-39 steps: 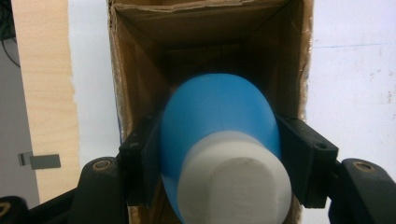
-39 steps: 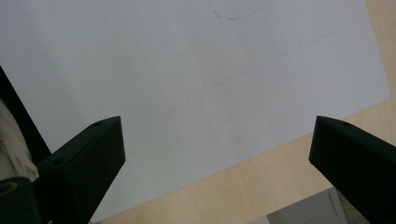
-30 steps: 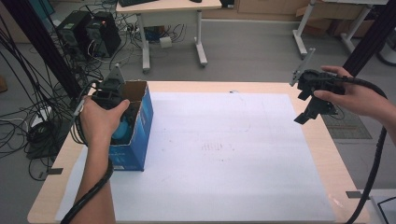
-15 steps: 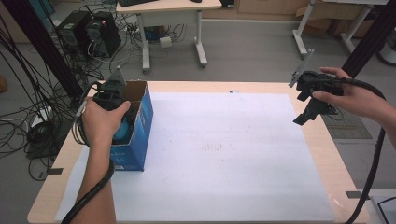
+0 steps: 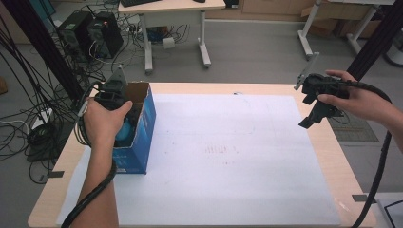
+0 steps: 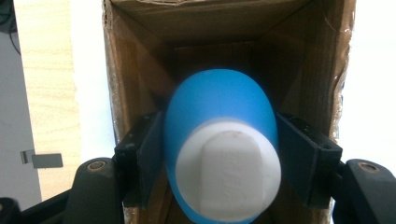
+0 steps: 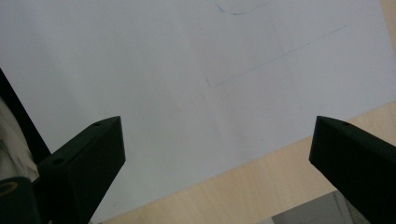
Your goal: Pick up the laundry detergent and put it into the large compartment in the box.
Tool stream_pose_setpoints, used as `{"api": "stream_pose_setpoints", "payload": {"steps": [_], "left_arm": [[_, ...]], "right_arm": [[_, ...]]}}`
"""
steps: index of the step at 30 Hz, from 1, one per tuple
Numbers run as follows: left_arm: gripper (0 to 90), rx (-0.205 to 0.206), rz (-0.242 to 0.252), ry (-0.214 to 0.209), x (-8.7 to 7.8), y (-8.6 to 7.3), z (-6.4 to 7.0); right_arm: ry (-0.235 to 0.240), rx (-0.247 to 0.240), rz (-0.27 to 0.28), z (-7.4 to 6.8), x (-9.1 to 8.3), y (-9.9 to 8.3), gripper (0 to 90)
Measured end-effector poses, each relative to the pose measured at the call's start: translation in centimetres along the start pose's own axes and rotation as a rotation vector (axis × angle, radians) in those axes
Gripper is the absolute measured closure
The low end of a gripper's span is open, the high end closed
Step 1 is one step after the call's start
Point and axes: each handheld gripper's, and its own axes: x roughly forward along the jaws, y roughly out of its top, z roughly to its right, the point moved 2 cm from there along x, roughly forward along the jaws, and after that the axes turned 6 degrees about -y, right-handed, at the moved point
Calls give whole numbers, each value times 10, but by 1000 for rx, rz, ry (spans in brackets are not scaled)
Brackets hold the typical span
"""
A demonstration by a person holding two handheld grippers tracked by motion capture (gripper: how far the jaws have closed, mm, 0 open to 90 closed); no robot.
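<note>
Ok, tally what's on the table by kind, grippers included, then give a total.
Cardboard box: 1
Blue bottle with white cap: 1
White sheet: 1
Grippers: 2, left gripper and right gripper
Total: 5

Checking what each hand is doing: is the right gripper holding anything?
No: the right gripper has its fingers spread wide over the white sheet, with nothing between them.
</note>
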Motion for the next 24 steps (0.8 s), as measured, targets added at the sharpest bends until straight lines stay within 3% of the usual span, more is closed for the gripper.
{"api": "stream_pose_setpoints", "payload": {"steps": [6,13,20,24], "left_arm": [[314,3,7,-11,-6,-4,0],[176,27,48,-2,-40,-19,11],[87,55,131,36,-76,-40,29],[70,72,162,49,-88,-47,40]], "right_arm": [[3,-5,-2,-1,1,1,35],[-3,6,6,0,-2,-2,34],[-11,9,19,-1,-3,-2,34],[-10,12,22,-1,-3,-1,34]]}}
